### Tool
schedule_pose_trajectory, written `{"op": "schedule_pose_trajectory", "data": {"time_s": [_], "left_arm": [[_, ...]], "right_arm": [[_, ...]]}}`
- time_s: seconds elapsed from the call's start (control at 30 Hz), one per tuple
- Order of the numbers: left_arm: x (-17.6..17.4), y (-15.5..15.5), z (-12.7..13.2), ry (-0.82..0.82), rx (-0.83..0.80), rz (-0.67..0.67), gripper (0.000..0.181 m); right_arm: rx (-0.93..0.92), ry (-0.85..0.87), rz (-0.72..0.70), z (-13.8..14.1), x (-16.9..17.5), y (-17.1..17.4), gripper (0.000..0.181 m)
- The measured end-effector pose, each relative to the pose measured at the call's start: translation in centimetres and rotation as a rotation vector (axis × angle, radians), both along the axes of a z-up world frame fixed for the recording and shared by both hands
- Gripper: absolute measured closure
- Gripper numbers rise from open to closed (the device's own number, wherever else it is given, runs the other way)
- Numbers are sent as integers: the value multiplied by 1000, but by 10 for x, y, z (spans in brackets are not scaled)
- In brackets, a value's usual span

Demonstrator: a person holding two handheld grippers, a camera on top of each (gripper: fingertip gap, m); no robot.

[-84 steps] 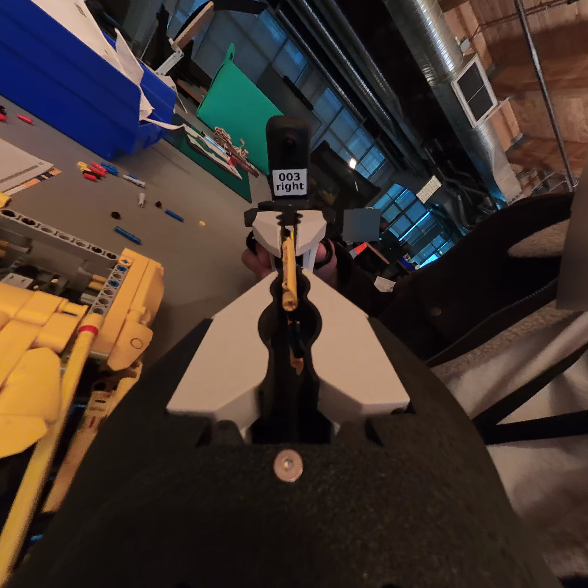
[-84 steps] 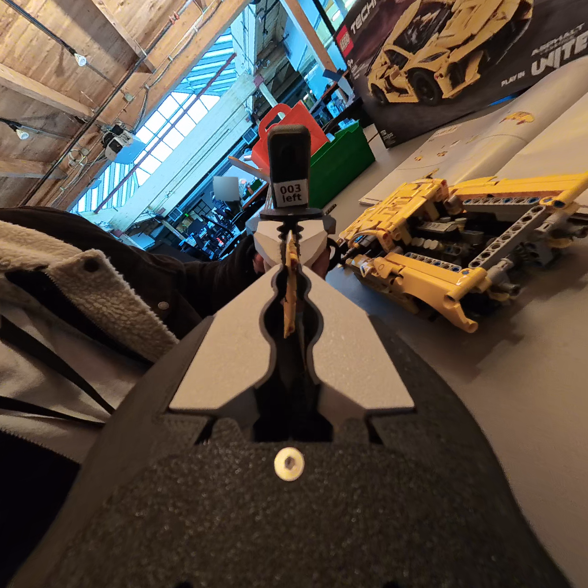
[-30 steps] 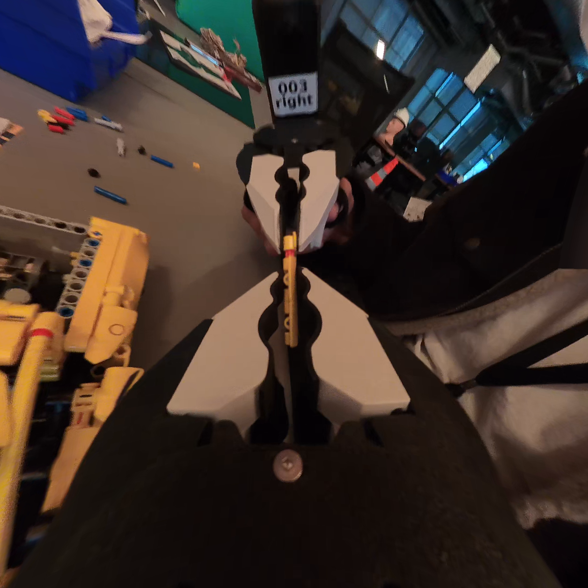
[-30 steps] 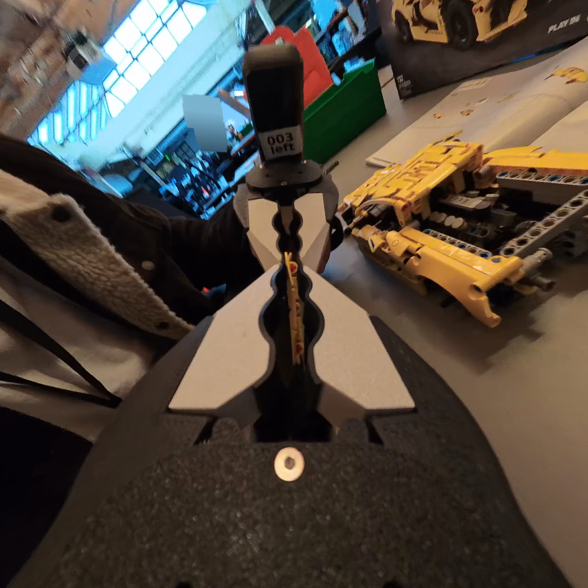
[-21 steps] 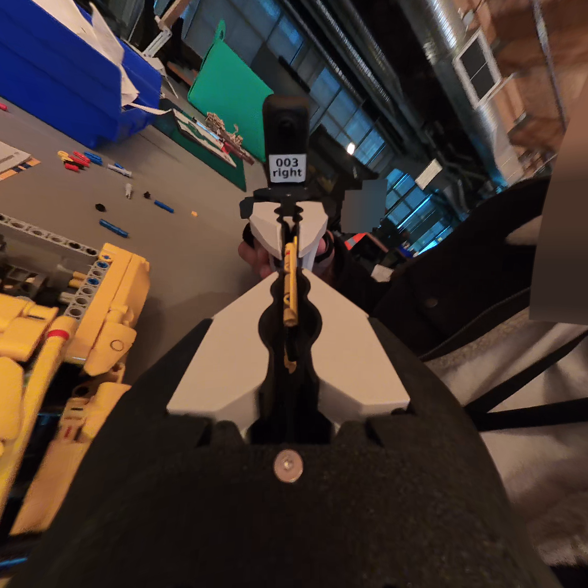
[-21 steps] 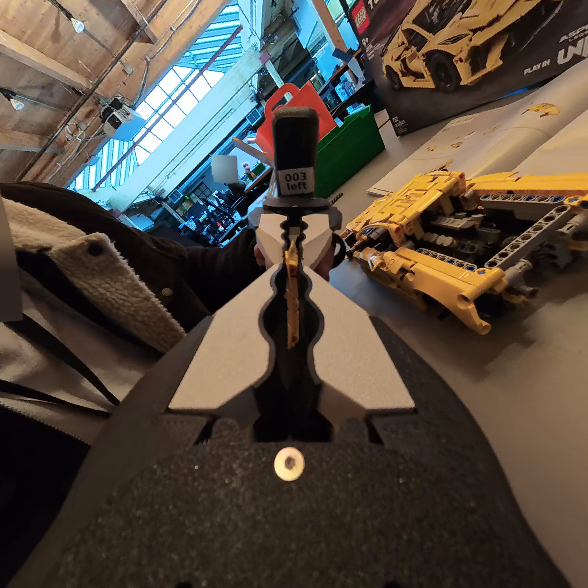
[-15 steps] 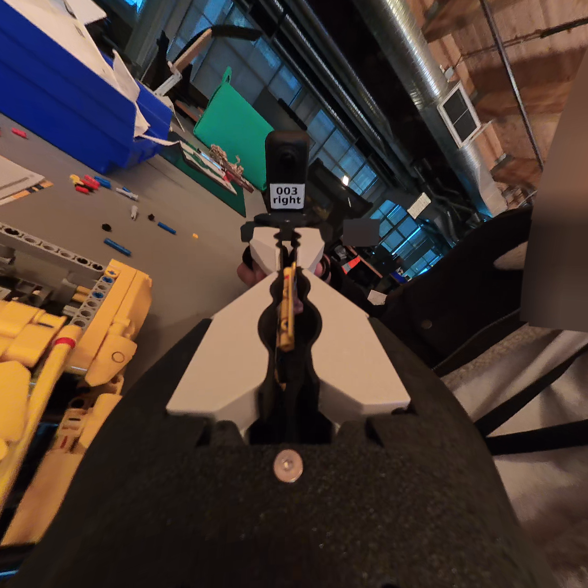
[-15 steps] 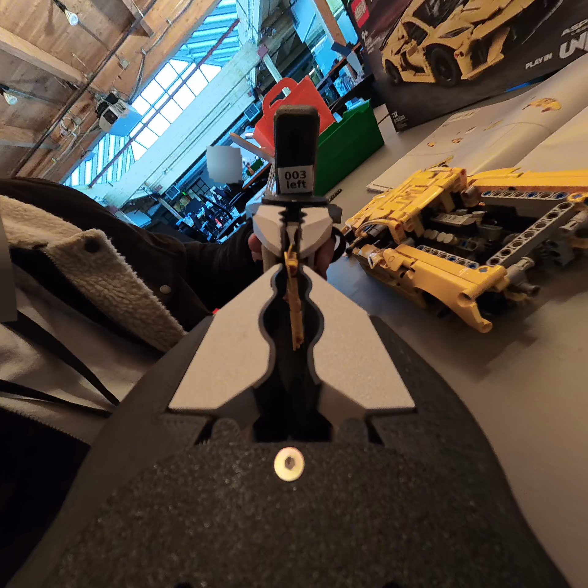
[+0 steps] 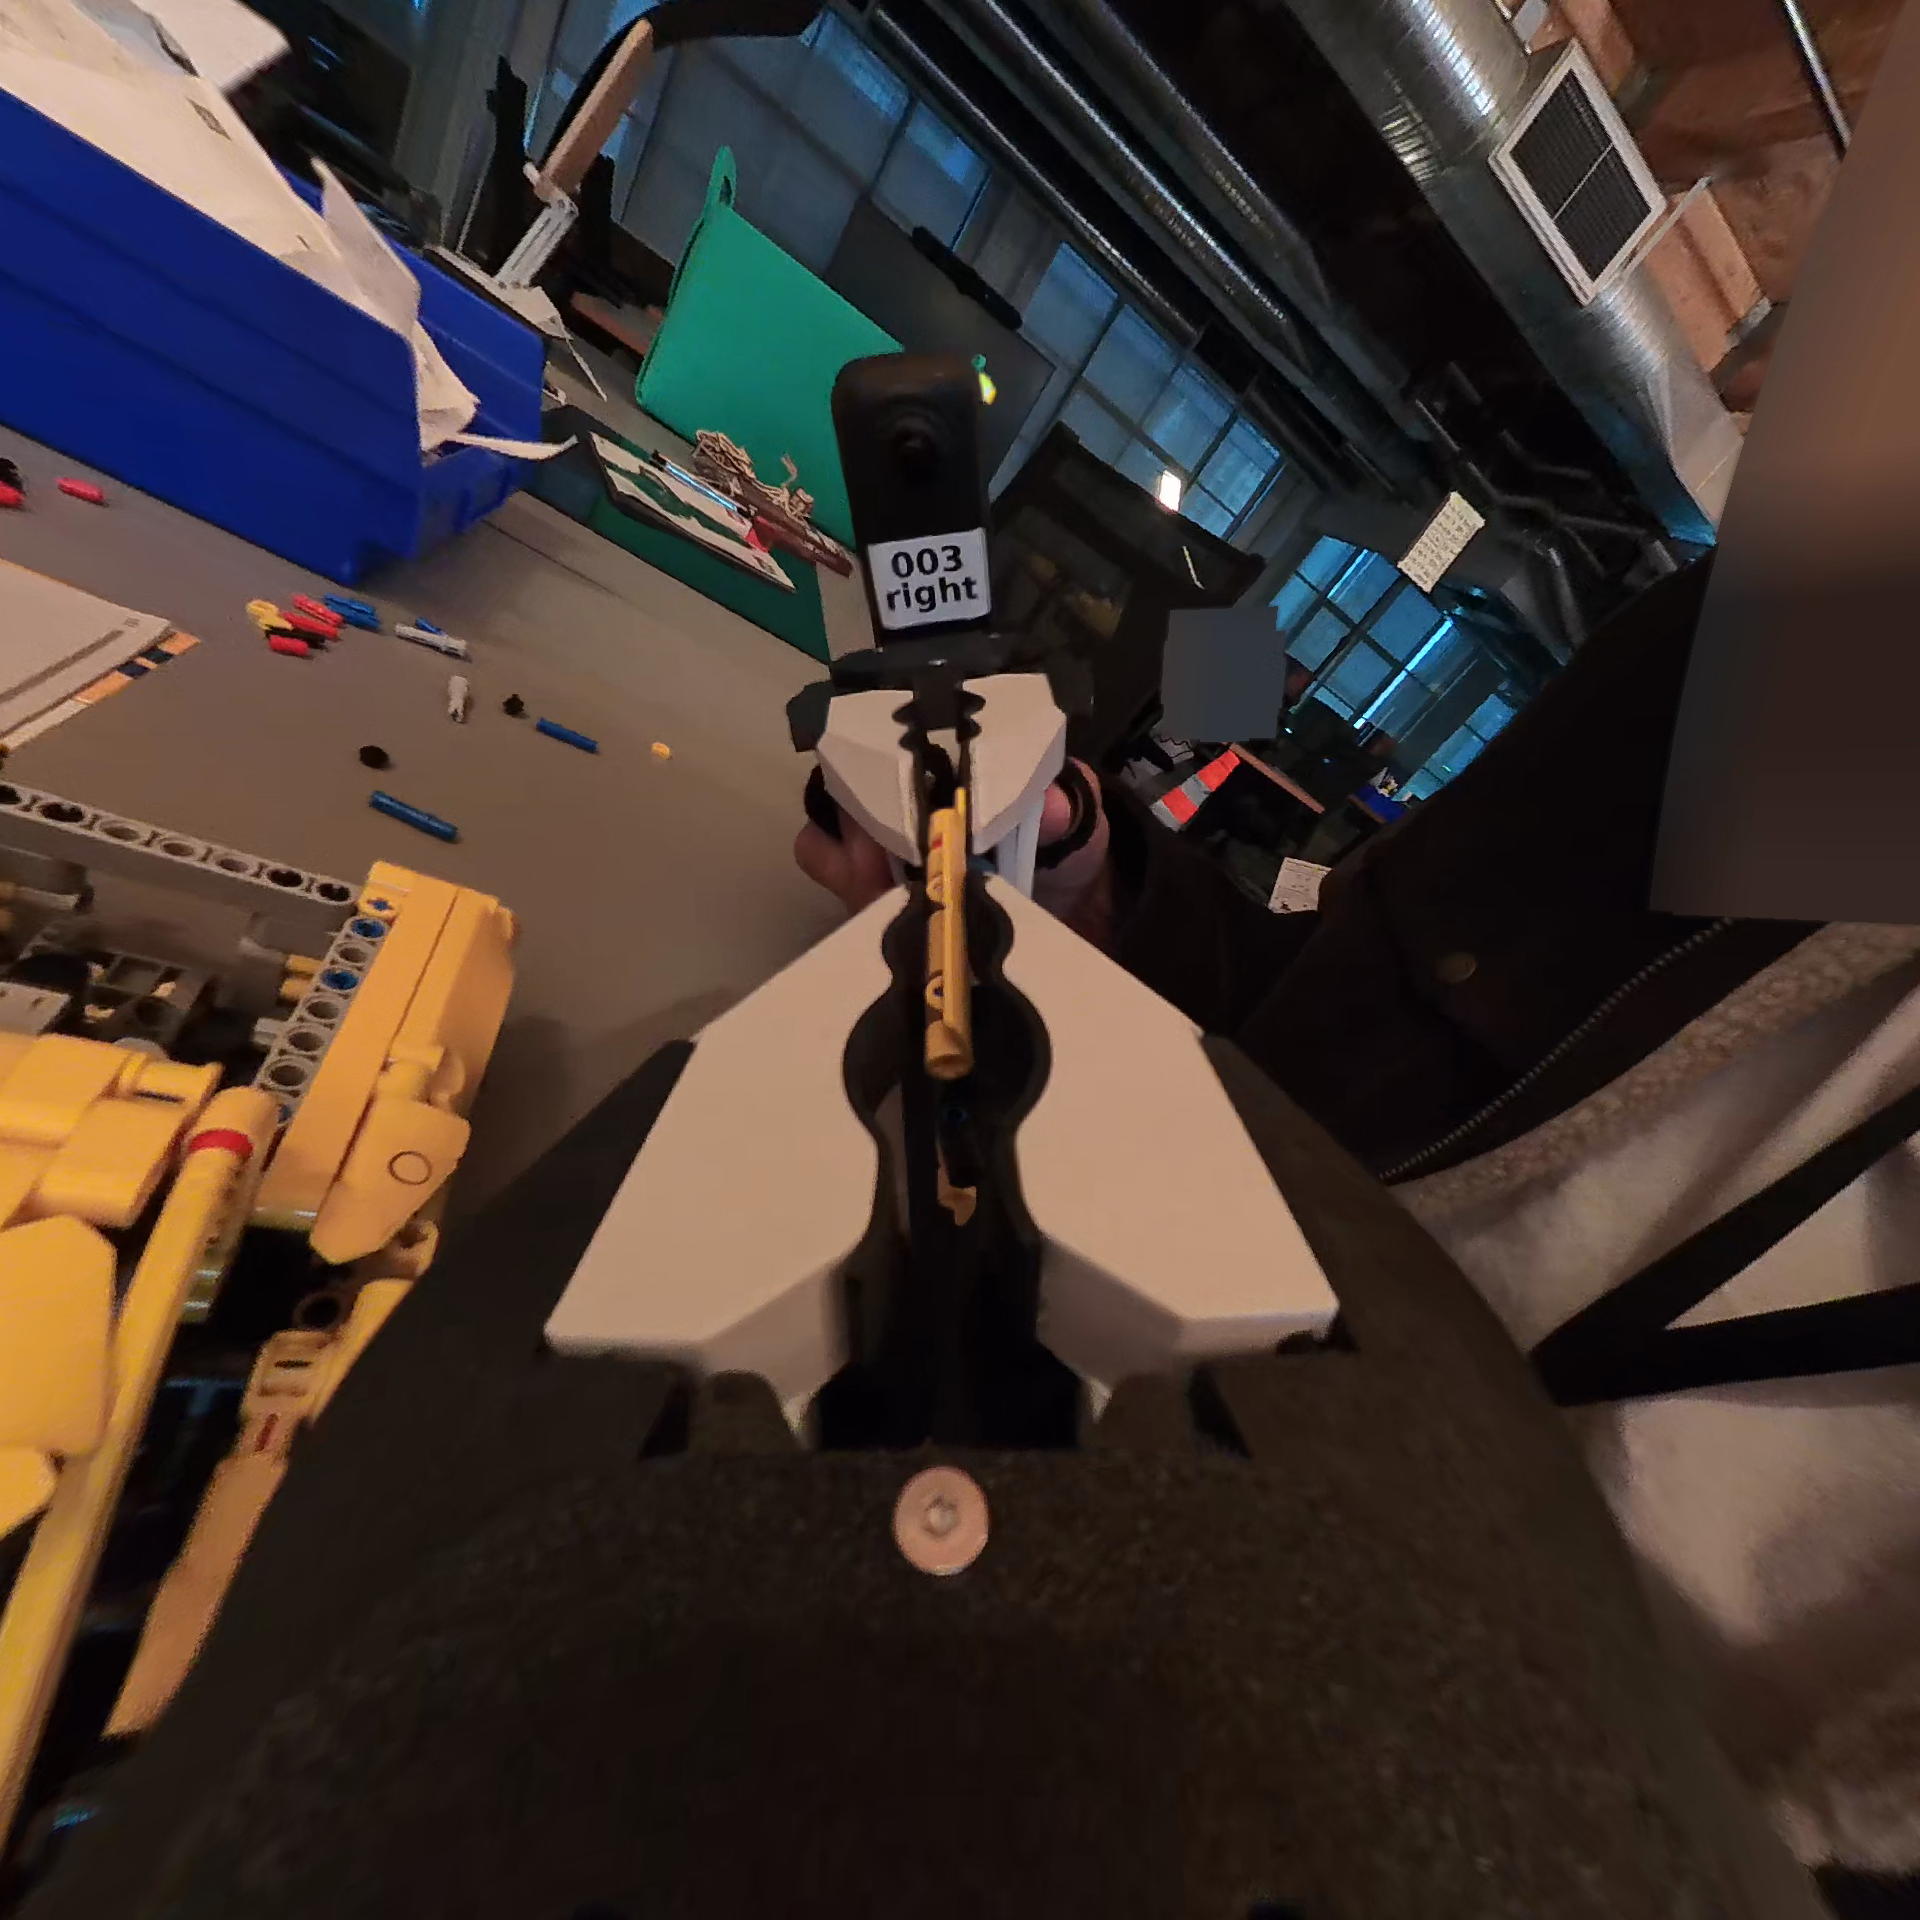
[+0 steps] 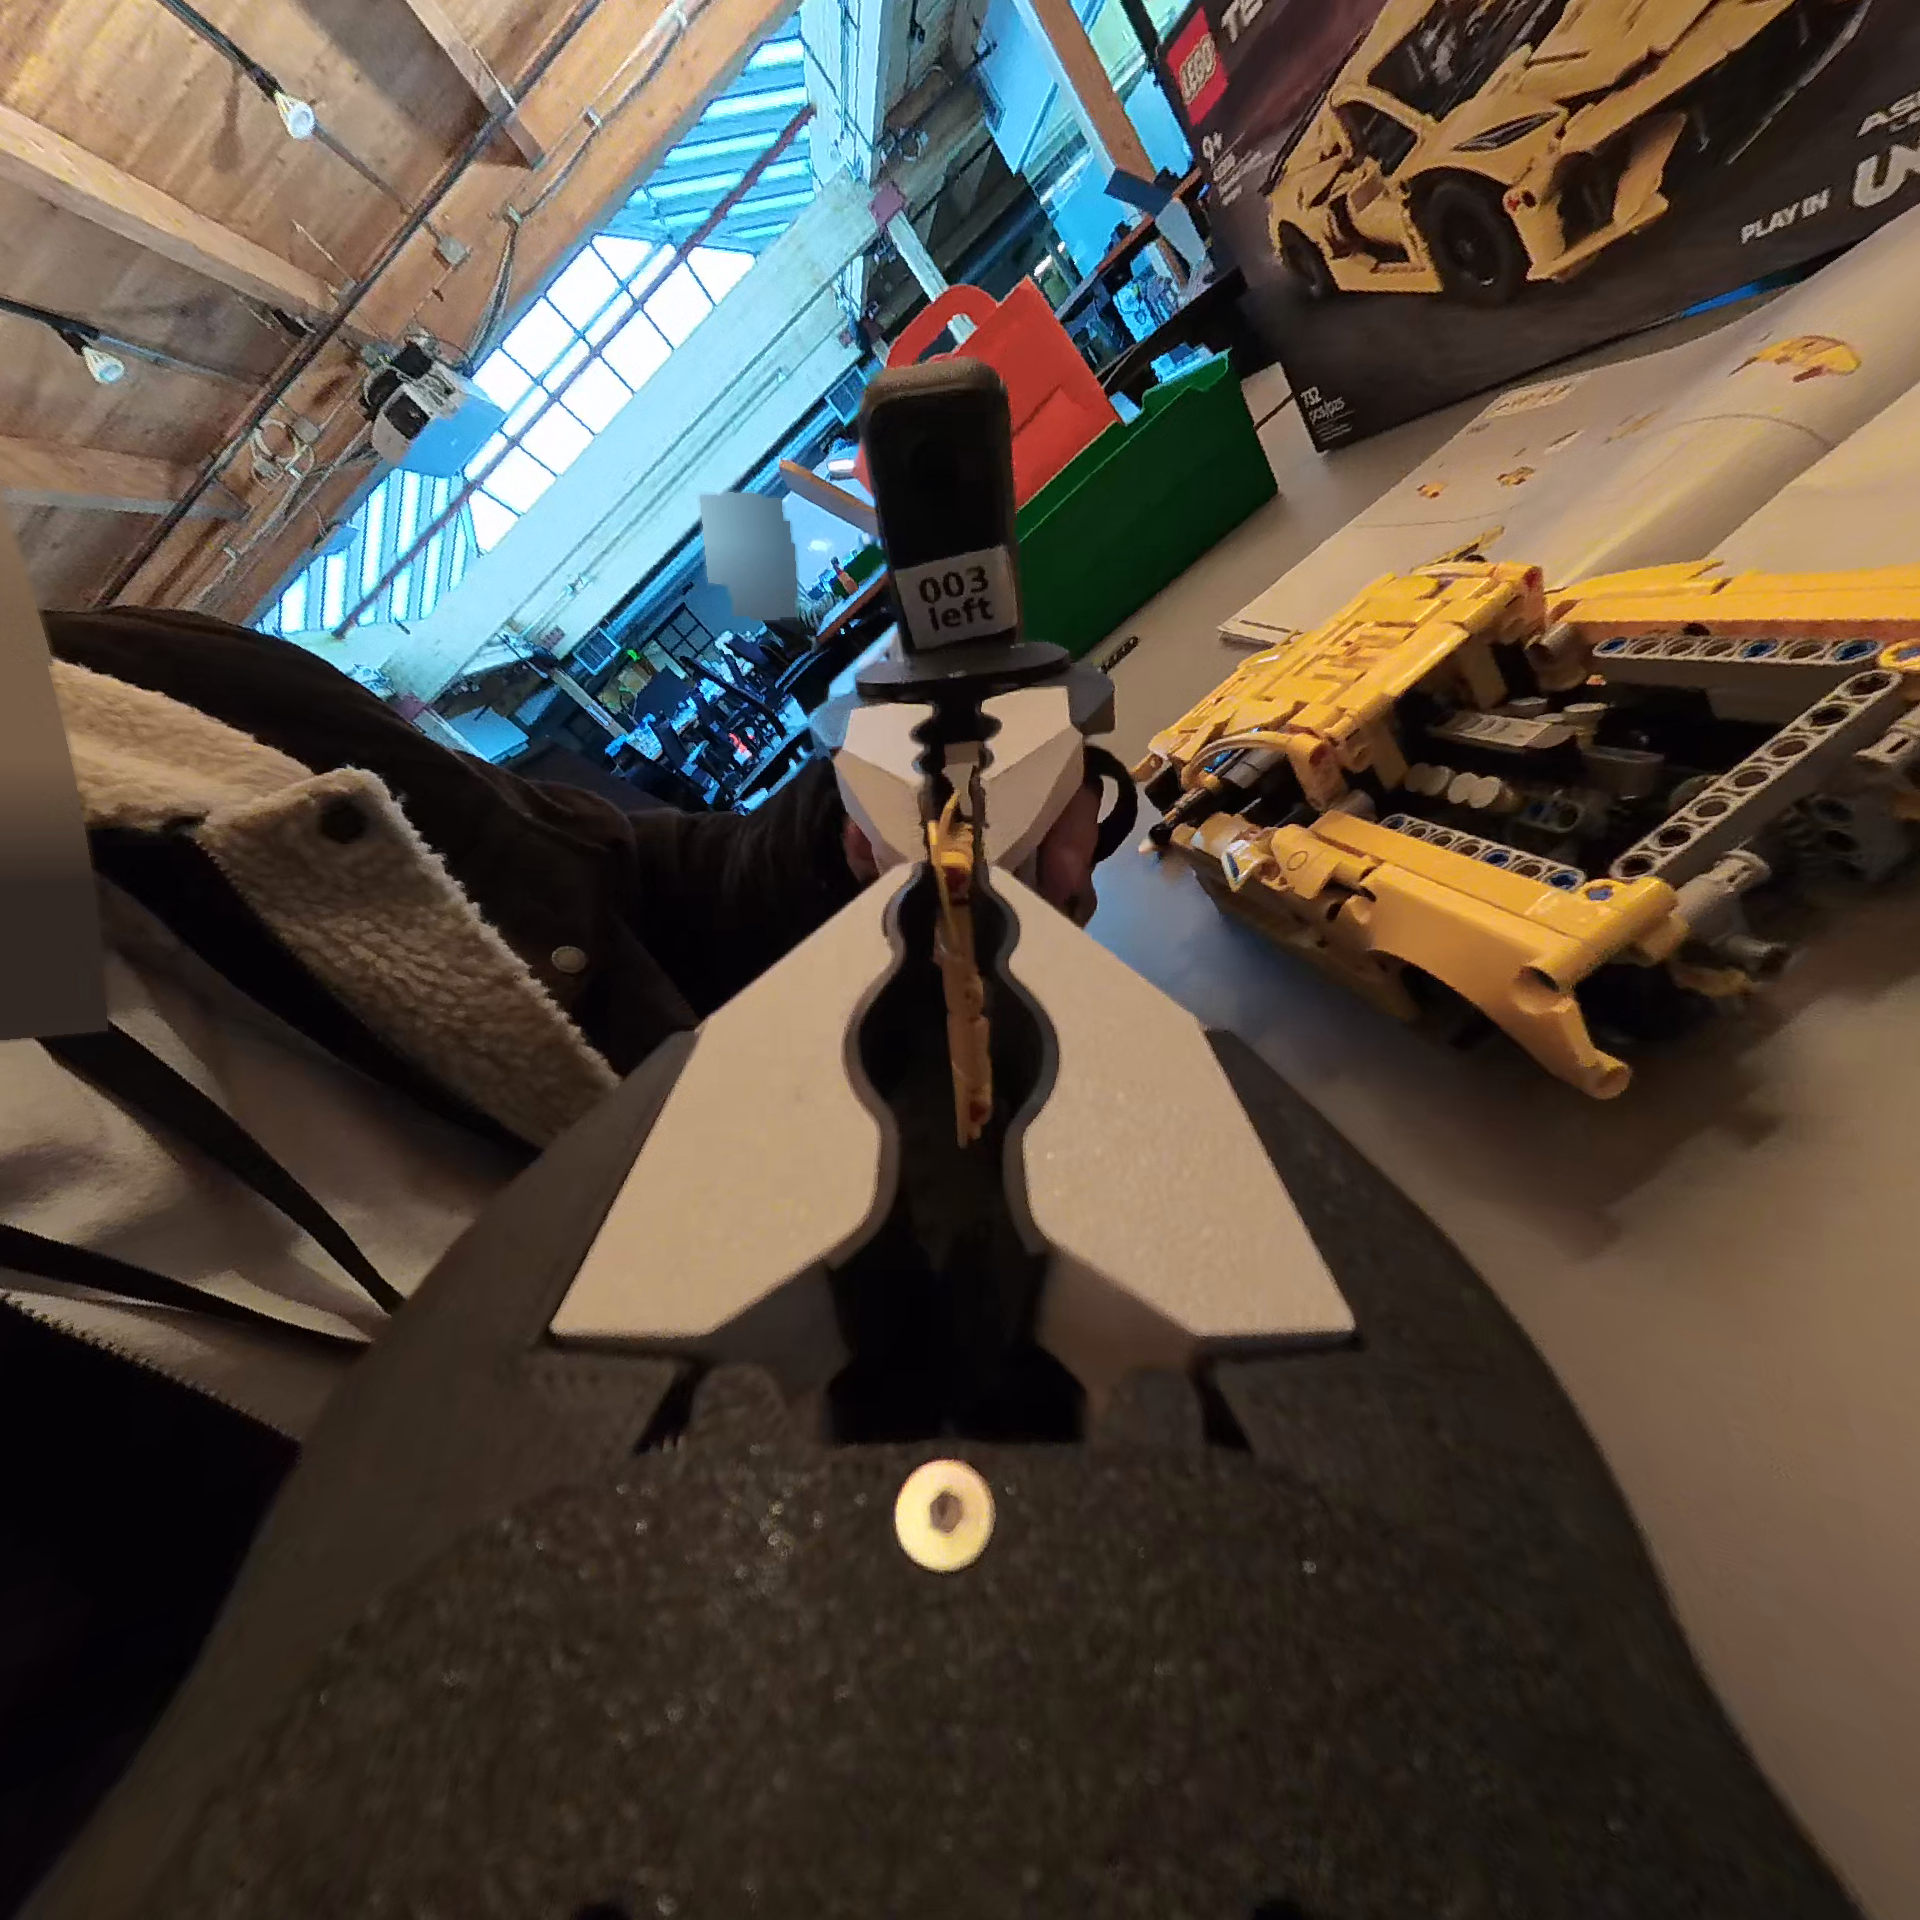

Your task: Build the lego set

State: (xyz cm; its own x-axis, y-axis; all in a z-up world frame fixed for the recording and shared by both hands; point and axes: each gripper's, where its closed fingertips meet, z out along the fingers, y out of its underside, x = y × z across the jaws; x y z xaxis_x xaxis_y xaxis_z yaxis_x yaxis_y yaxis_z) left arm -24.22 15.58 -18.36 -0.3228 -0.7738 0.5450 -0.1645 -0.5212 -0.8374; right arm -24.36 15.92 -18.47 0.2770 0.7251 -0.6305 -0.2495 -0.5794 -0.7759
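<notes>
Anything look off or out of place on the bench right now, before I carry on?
Nothing looks damaged. Small loose pins lie scattered on the grey table beyond the yellow car model. Both tongs, left and right, meet on one thin yellow piece in mid-air.

I work at a grey tabletop (image 9: 644,873) under a timber ceiling (image 10: 312,156). Skylight windows (image 10: 582,343) admit daylight; a metal duct (image 9: 1455,239) runs overhead.

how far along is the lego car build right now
Done: a large yellow car chassis sits assembled on the table. In hand: the left gripper and right gripper, both shut, hold a thin yellow piece between them. Left: the piece isn't attached, and loose pins lie scattered.
</notes>
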Motion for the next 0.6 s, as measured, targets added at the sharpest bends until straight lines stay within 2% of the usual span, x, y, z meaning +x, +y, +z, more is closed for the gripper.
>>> {"op": "schedule_pose_trajectory", "data": {"time_s": [0.37,0.5,0.6], "left_arm": [[-6,-11,-23,140,188,-57,176],[-7,-11,-23,146,200,-59,176],[-4,-3,-20,133,129,-29,175]], "right_arm": [[-16,-167,65,-25,-11,-10,175],[-17,-162,67,-25,-12,-9,175],[-11,-125,10,-20,-8,0,175]]}}
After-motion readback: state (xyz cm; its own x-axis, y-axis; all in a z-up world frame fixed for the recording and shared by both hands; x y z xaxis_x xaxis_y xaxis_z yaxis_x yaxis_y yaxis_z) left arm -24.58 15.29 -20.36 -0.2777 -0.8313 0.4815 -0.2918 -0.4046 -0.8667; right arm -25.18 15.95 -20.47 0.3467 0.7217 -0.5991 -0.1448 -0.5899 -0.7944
